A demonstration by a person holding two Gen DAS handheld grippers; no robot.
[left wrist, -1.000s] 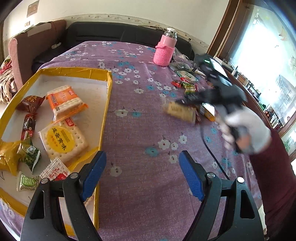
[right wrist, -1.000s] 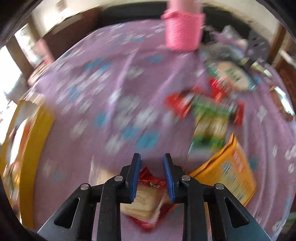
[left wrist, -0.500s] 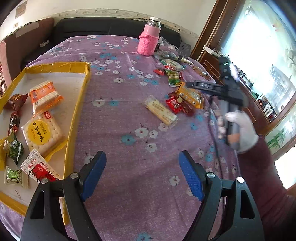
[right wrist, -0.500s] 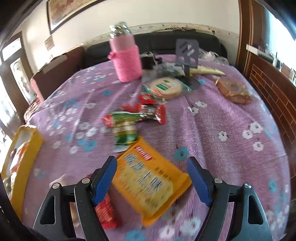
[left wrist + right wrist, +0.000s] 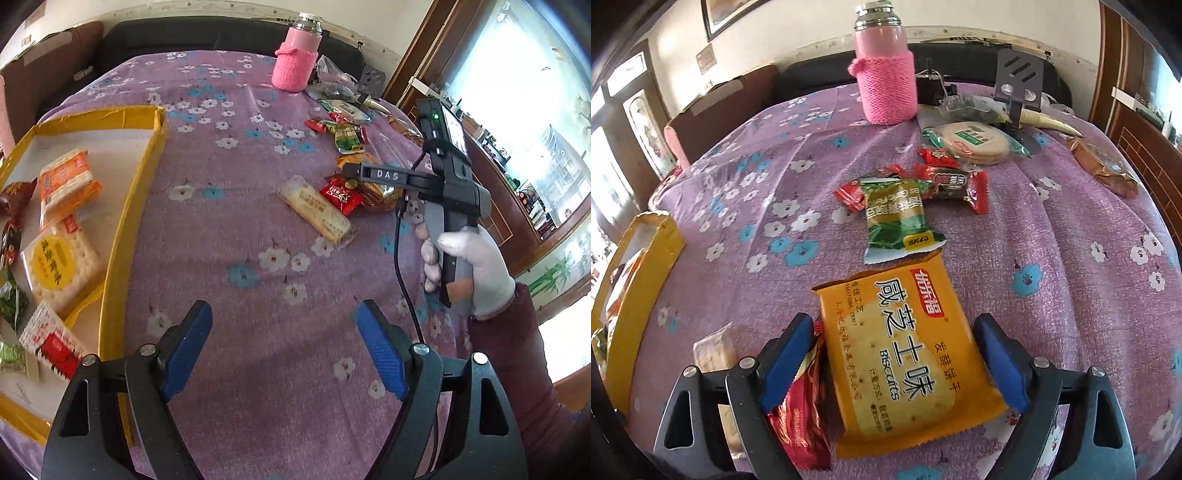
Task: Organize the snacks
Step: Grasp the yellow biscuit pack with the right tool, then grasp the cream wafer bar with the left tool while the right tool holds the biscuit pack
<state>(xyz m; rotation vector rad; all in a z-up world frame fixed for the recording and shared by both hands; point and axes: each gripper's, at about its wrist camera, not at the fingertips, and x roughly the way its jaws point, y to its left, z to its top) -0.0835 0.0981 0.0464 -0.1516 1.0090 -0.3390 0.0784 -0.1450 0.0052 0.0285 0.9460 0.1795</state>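
Note:
My right gripper (image 5: 894, 358) is open, its blue fingers on either side of an orange biscuit packet (image 5: 905, 354) on the purple cloth. A red snack packet (image 5: 799, 421) lies by its left finger. In the left wrist view the right gripper (image 5: 349, 170) hovers over the orange packet (image 5: 373, 184), the red packet (image 5: 341, 194) and a pale long biscuit pack (image 5: 317, 210). My left gripper (image 5: 284, 350) is open and empty above bare cloth. The yellow-rimmed tray (image 5: 129, 206) at left holds several snack packs.
A pink-sleeved bottle (image 5: 886, 74) stands at the far edge. A green packet (image 5: 897, 221), red candies (image 5: 956, 181), a round cracker pack (image 5: 975, 142), a brown packet (image 5: 1104, 166) and a phone stand (image 5: 1015, 85) lie beyond the right gripper.
My right gripper let go of the long biscuit pack on the cloth, opened, and moved over the orange packet. The left gripper stayed open and shifted its view rightwards.

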